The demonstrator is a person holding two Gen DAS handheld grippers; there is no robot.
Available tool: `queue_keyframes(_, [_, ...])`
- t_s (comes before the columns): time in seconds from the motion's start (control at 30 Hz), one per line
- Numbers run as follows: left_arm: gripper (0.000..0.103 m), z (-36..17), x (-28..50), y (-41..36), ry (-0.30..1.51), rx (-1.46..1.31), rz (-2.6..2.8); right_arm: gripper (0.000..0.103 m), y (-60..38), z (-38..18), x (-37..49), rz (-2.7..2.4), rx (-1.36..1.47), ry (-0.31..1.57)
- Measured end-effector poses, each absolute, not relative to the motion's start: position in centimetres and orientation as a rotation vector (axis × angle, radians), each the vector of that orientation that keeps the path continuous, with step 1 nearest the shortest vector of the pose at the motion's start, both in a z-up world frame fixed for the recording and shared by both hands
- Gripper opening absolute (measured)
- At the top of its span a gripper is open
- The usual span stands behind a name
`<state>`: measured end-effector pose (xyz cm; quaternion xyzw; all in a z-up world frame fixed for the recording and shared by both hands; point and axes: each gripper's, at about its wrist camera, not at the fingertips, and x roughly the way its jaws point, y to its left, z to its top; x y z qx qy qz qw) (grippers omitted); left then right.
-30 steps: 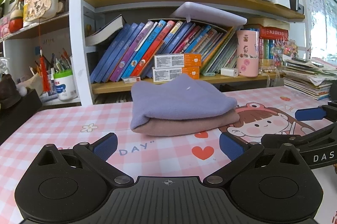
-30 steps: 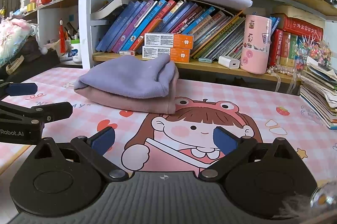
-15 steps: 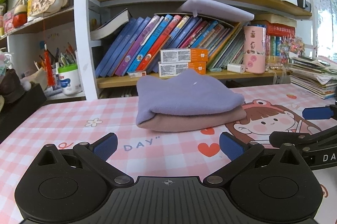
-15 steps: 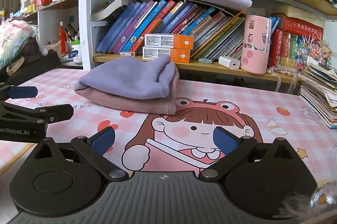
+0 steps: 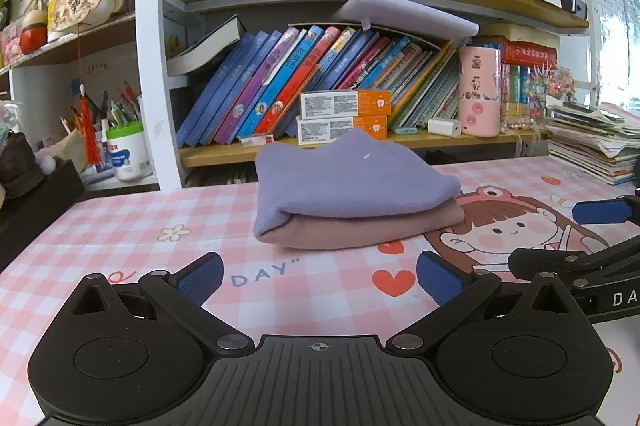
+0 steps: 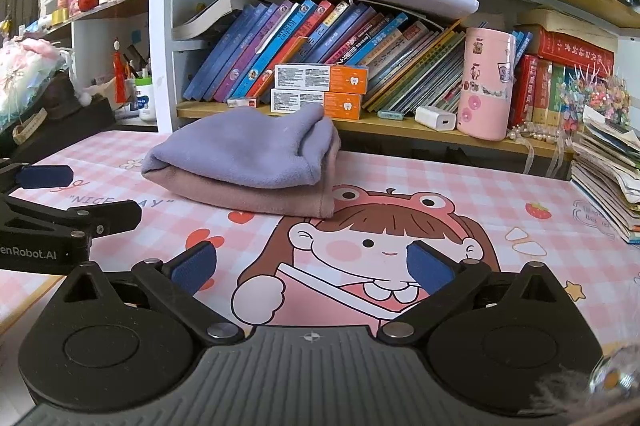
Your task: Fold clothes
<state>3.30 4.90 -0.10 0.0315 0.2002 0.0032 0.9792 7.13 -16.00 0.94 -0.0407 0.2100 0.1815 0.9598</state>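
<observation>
Purple-pink folded cloth (image 5: 352, 193) before bookshelf (image 5: 360, 145).

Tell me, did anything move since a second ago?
Only the left gripper moved a bit: its view shifted, so the folded purple and pink clothes slid rightward and the right gripper sits lower. Nothing was grabbed or dropped. Both grippers stayed open and empty, and the clothes stayed folded on the pink checked mat.
</observation>
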Motion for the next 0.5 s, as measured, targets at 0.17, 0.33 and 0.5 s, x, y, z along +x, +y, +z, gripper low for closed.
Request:
queue_keyframes(0.17, [0.103,-0.14,3.46,4.99,0.413,0.060,0.006,0.103,-15.94,0.93,7.20,0.369,-0.086,0.431])
queue_keyframes(0.33, [0.103,-0.26,3.70,4.92,0.430,0.066,-0.005,0.103,-15.97,0.86,7.43,0.364,-0.081,0.445])
queue_keyframes(0.5, [0.103,-0.27,3.76,4.94,0.436,0.064,-0.004,0.103,-15.92,0.85,7.56,0.363,-0.082,0.450])
